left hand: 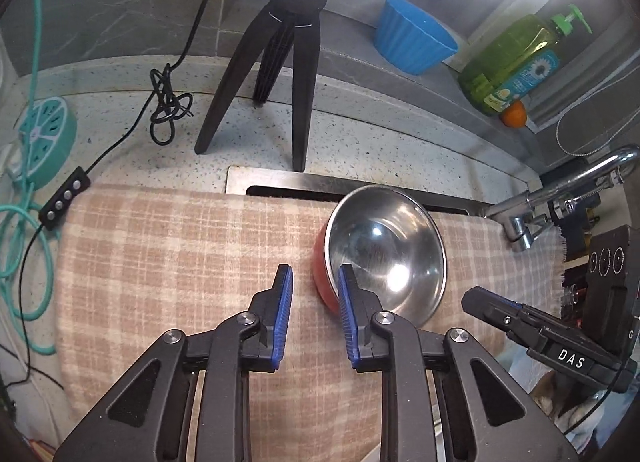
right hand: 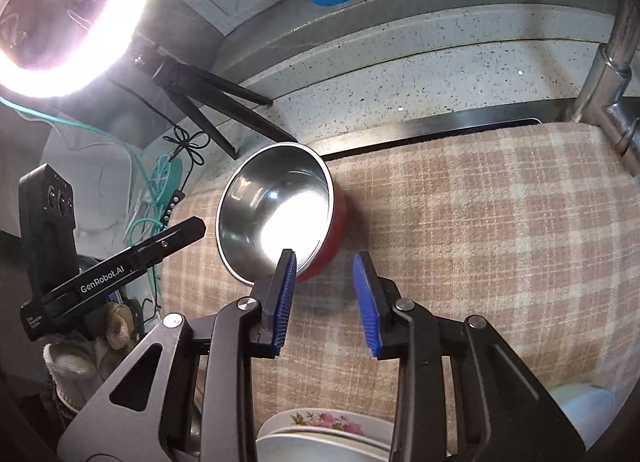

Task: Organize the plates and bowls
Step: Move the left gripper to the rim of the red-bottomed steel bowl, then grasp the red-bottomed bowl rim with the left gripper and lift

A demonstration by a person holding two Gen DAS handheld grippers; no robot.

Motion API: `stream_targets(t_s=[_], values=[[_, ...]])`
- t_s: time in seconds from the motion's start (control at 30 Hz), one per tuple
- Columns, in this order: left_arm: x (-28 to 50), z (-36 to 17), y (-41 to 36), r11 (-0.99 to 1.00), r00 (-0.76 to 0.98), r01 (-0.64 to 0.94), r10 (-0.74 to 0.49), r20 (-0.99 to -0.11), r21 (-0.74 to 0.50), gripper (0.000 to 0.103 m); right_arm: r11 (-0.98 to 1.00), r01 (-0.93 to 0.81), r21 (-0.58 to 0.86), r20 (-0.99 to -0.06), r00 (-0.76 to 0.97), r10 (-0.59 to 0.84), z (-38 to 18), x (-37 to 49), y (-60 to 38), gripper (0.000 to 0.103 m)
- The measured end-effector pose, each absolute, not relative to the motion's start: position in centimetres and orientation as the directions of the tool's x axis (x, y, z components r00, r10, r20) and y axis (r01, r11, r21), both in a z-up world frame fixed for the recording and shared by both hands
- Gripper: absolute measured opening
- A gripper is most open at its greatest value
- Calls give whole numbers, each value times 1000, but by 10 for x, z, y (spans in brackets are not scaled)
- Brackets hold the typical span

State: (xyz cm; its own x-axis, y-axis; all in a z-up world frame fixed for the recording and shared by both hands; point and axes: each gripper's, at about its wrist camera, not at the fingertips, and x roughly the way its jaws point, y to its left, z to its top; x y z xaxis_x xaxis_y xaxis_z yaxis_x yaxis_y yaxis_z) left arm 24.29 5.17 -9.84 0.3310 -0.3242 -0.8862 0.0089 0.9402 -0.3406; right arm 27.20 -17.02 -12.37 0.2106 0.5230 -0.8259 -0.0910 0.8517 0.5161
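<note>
A bowl (left hand: pixel 384 254), steel inside and red outside, rests tilted on a checked cloth (left hand: pixel 180 262). My left gripper (left hand: pixel 315 282) stands open at the bowl's near left side. One blue pad overlaps the rim and a strip of red wall shows in the gap, with no pad pressing on it. In the right wrist view the same bowl (right hand: pixel 276 214) lies ahead to the left. My right gripper (right hand: pixel 325 274) is open too, its left pad over the rim. The right gripper (left hand: pixel 480 302) shows at the bowl's right. The left gripper (right hand: pixel 192 230) shows at its left.
A blue ribbed bowl (left hand: pixel 416 42) sits on the back ledge beside a green soap bottle (left hand: pixel 516 58). A black tripod (left hand: pixel 288 62) stands behind the cloth, a faucet (left hand: pixel 560 190) at the right. Floral plates (right hand: pixel 324 426) are stacked below the right gripper.
</note>
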Motion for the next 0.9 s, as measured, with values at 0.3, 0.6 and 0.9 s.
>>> stream_targets(t_s=[0.3,0.6,0.9], values=[[261,-113,41,949,297,27,-309,-903,-315,18,864,-98,494,-842,196,503,-136,289,-158,25],[268,-119,35,948,285,40,-312,-906,-315,9,870,-106,482,-851,178,494,-144,298,-153,13],[265,-120,31,946,272,34,-320,-908,-323,7,872,-121,475,-853,179,490,-139,294,-150,11]])
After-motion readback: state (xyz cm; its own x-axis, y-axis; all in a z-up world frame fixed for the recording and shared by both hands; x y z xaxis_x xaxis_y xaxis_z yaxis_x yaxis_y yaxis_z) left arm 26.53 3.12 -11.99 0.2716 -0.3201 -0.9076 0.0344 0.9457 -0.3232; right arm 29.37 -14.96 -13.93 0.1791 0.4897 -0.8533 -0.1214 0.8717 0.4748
